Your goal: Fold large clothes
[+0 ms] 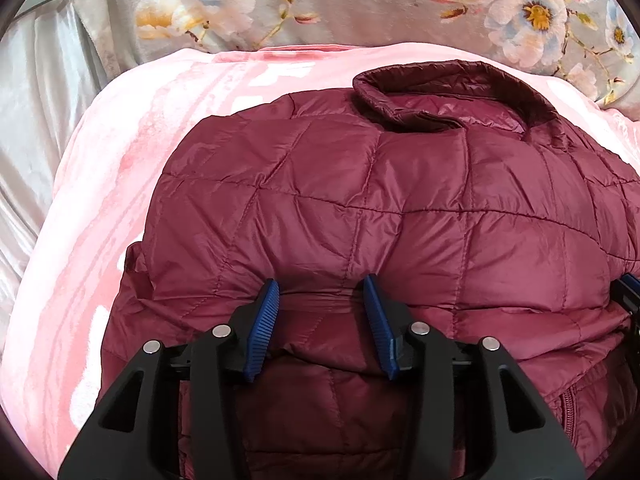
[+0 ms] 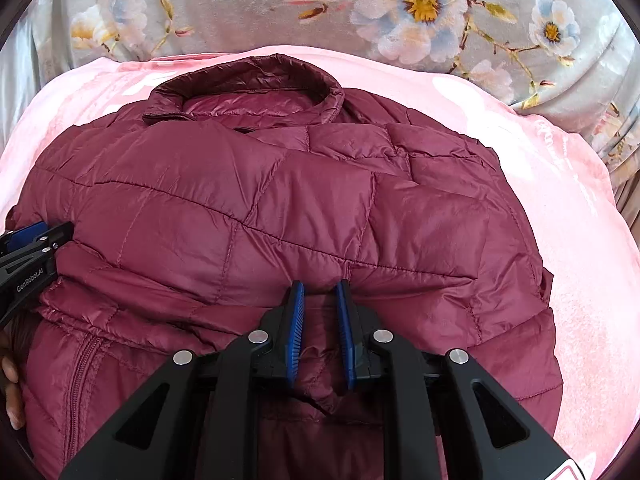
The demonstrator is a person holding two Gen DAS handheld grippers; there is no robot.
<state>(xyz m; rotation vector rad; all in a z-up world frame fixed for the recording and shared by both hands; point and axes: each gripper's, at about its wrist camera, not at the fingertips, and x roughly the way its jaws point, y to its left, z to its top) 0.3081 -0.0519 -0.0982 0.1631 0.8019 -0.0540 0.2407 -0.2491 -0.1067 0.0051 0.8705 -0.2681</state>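
Left wrist view: a maroon quilted jacket [image 1: 400, 200] lies spread on a pink blanket [image 1: 120, 160], its stand-up collar [image 1: 440, 92] at the far end. Beyond the blanket runs a grey floral cover [image 1: 360, 4], with pale satin fabric [image 1: 36, 120] to the left. The left gripper [image 1: 322, 288] sits low over the near edge of the jacket, its blue-padded jaws partly apart. A puffed fold of the jacket bulges up between them, and the pad tips touch the fabric, but the pads do not visibly squeeze it. The tip of the right gripper [image 1: 628, 292] shows at the right edge, against the jacket.

Right wrist view: the same jacket [image 2: 300, 208] fills the middle, its collar [image 2: 248, 88] far and left of centre, and its zipper [image 2: 80, 368] runs along the near left side. The pink blanket [image 2: 580, 240] shows around it and the floral cover [image 2: 400, 4] beyond. The right gripper [image 2: 320, 292] has its jaws nearly closed, pinching a narrow ridge of jacket fabric between the blue pads. The left gripper [image 2: 32, 240] enters from the left edge, resting on the jacket, with fingers [image 2: 10, 380] of a hand below it.

No containers appear in either view.
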